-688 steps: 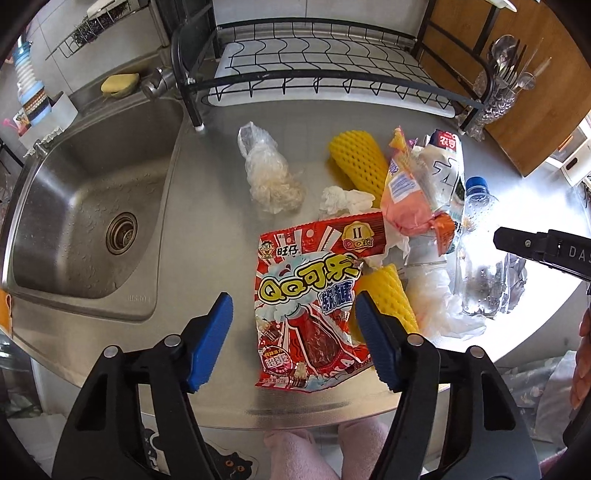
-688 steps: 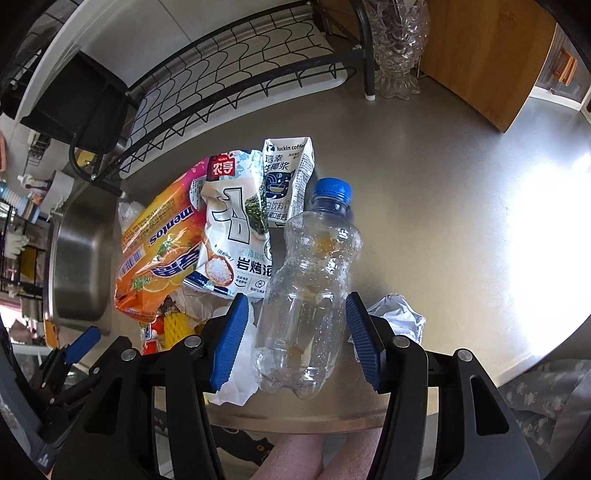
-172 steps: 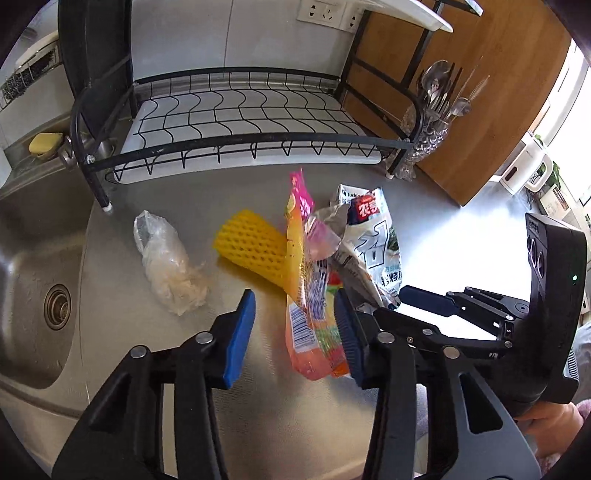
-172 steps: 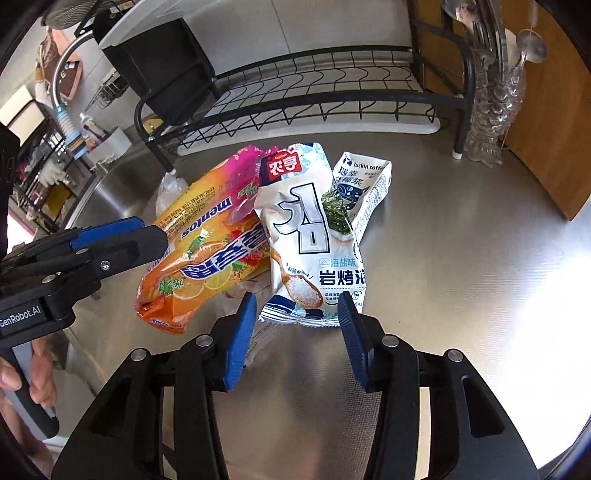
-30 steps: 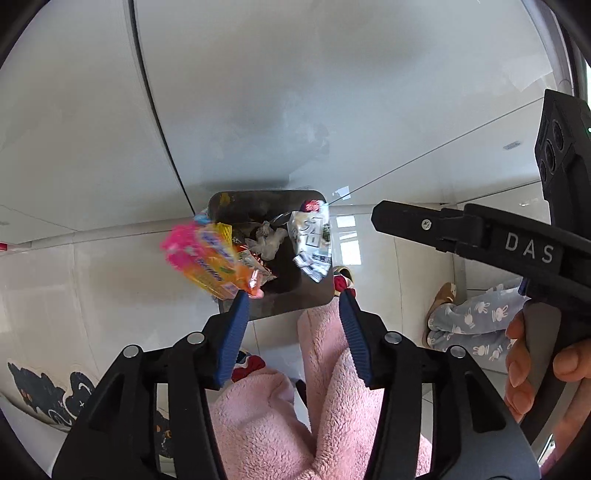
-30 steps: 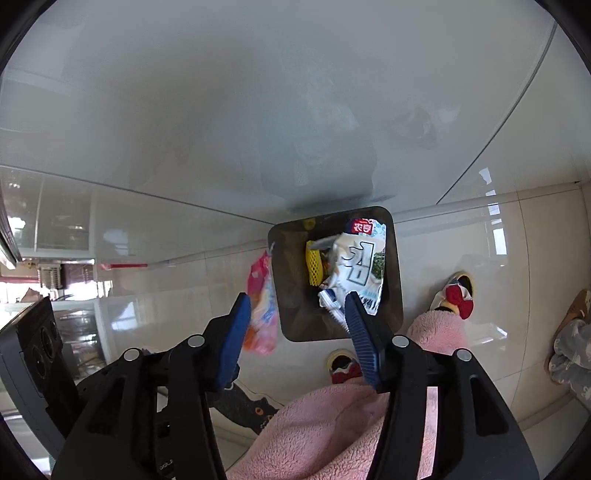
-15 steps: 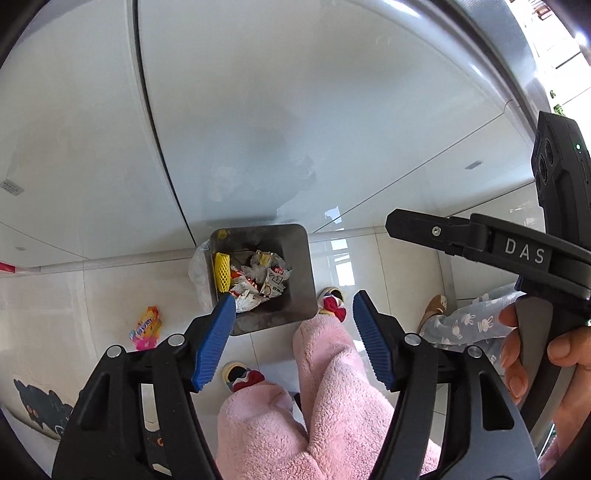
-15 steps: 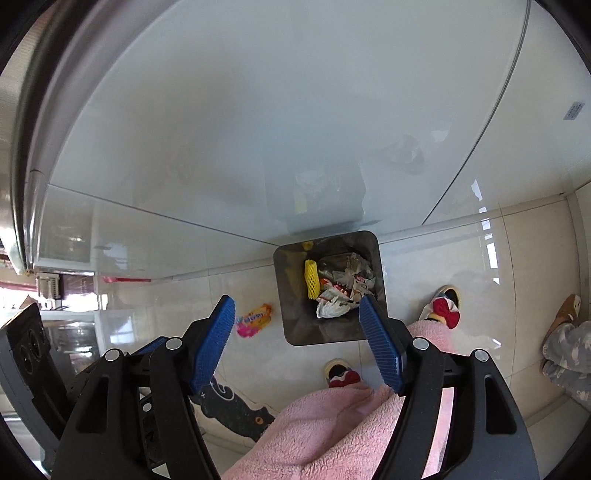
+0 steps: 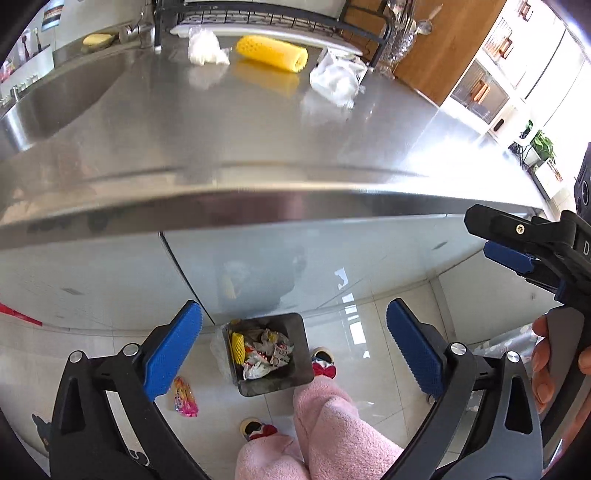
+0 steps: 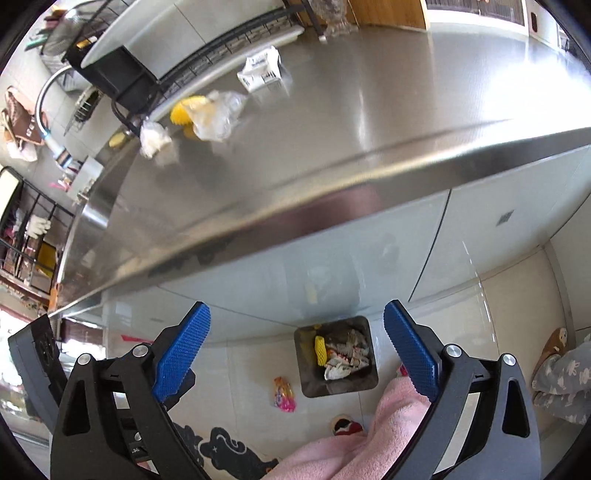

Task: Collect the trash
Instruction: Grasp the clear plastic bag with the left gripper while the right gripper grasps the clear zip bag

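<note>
My left gripper (image 9: 293,347) and my right gripper (image 10: 295,354) hang in front of the steel counter's edge, jaws opening wide with nothing between them. Far below on the floor, a dark square bin (image 9: 258,387) (image 10: 332,389) holds wrappers and a yellow foam net. An orange-pink candy bag (image 9: 183,397) (image 10: 283,394) lies on the tiles left of the bin. On the counter remain a yellow foam net (image 9: 271,53) (image 10: 183,110), a white plastic bag (image 9: 203,48) (image 10: 155,138), a clear crumpled bag (image 10: 218,114) and a white carton (image 9: 336,79) (image 10: 260,70). The right gripper (image 9: 495,240) also shows at the left wrist view's right edge.
The counter's front edge (image 9: 258,199) juts out above the cabinet doors. A sink (image 9: 48,103) lies at the left and a dish rack (image 9: 258,18) at the back. A person's pink-clad legs (image 9: 325,424) and red slippers (image 9: 323,365) stand beside the bin.
Both grippers rose from over the bin to counter height and their jaws widened. The white snack bag dropped into the bin; the orange candy bag landed on the floor beside it.
</note>
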The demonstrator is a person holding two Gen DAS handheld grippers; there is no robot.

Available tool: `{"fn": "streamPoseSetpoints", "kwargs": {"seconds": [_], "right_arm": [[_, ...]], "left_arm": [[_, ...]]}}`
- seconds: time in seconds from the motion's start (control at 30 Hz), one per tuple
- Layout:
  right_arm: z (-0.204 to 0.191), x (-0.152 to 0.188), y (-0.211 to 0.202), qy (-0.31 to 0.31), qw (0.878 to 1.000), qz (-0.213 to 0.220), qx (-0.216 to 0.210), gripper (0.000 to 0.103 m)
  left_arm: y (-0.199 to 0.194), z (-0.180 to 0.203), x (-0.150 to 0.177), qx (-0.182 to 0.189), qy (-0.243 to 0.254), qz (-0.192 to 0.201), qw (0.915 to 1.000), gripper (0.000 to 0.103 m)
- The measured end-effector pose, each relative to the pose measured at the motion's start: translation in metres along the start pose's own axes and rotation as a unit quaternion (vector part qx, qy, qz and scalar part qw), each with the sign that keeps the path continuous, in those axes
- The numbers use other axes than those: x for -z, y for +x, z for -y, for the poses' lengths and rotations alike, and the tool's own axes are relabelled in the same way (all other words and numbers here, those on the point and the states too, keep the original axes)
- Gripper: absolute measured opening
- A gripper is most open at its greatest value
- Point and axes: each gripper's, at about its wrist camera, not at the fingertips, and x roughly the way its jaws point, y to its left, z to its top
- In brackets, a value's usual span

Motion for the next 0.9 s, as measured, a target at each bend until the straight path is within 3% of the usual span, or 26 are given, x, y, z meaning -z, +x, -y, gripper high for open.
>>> {"fn": "streamPoseSetpoints", "kwargs": {"seconds": [0.17,0.3,0.63,0.73,0.9], "right_arm": [[-0.009,-0.04,-0.032,-0.012,0.999,0.05,-0.009,0.1],[-0.01,-0.077,-0.037,-0.021,0.998,0.064,-0.015,0.1],[-0.026,-0.144,0.001,-0.063,0.996,0.046,-0.042,0.098],[-0.036,-0.158,0.018,-0.086,0.995,0.032,-0.048,0.088],[-0.058,-0.169,0.044,-0.126,0.99,0.01,-0.054,0.078]], "left_arm": [[-0.023,0.004,-0.037,-0.012,-0.008,0.053,0.9985,0.095],[-0.029,0.0,-0.071,-0.027,-0.017,0.077,0.9965,0.095],[-0.017,-0.039,-0.148,-0.067,-0.058,0.103,0.9908,0.095],[-0.008,-0.047,-0.164,-0.074,-0.058,0.1,0.9905,0.095],[0.01,-0.059,-0.188,-0.076,-0.06,0.089,0.9913,0.094]]}}
